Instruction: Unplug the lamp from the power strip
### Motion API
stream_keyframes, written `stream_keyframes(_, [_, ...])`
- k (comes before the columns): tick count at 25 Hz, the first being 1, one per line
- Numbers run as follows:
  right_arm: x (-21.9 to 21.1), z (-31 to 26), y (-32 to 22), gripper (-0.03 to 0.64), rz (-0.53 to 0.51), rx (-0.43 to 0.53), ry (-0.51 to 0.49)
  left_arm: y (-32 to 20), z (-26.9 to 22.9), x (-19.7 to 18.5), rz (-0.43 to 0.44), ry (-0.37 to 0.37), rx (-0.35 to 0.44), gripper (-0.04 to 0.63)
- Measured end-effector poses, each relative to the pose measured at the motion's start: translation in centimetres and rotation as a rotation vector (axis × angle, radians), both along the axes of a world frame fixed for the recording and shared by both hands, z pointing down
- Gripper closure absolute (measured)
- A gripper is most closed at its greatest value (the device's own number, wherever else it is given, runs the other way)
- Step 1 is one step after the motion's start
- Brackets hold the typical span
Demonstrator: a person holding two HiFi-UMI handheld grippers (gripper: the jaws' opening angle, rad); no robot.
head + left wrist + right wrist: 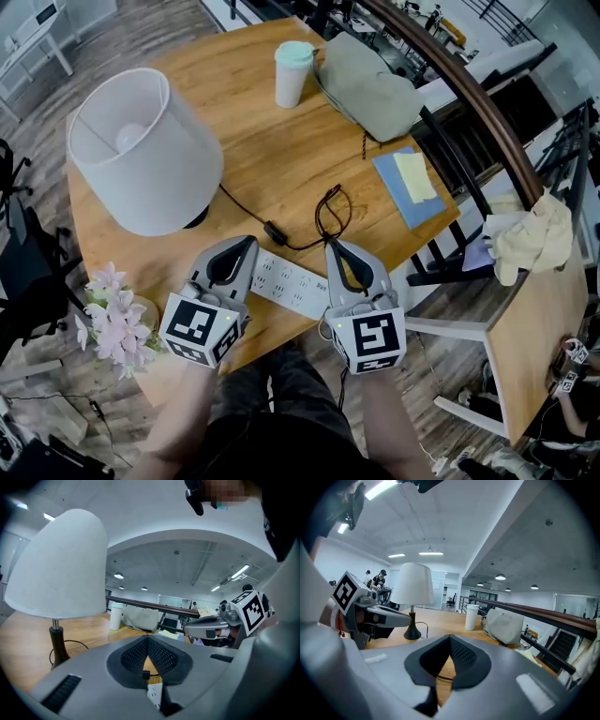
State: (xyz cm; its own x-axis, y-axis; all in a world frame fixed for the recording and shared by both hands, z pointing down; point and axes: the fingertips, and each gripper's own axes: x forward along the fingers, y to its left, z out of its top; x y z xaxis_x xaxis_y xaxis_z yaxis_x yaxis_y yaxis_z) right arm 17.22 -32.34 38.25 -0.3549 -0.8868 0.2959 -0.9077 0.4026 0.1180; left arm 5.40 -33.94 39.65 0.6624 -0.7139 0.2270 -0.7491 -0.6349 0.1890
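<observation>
Tongs first, head view: left tongs (246, 242) and right tongs (333, 246) hang side by side over the near edge of a wooden counter (272, 159). The white power strip (286, 279) lies flat on the counter between them. At far left stands the lamp (141, 150). Its black cord (246, 211) runs to a loop by the right tips, and its end is hidden. Far edge: cup (292, 73), grey bag (370, 89). Near left: flowers (114, 319). Plank floor (112, 28) all round.

Left gripper view: tips meet, nothing visibly pinched. The power strip (154, 694) shows through the gap below.

Right gripper view: tips together. The thin cord (443, 677) crosses the gap behind them; pinched or not, cannot tell. Open hall, ceiling lights, dark railing (553, 613) at right.
</observation>
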Motion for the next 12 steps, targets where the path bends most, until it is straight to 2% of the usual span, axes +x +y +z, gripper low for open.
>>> stream_keyframes(12, [1.1, -3.3, 0.3, 0.609, 0.037, 0.068, -0.057, -0.5, -3.1, -0.1, -0.018, 0.031, 0.080, 0.598])
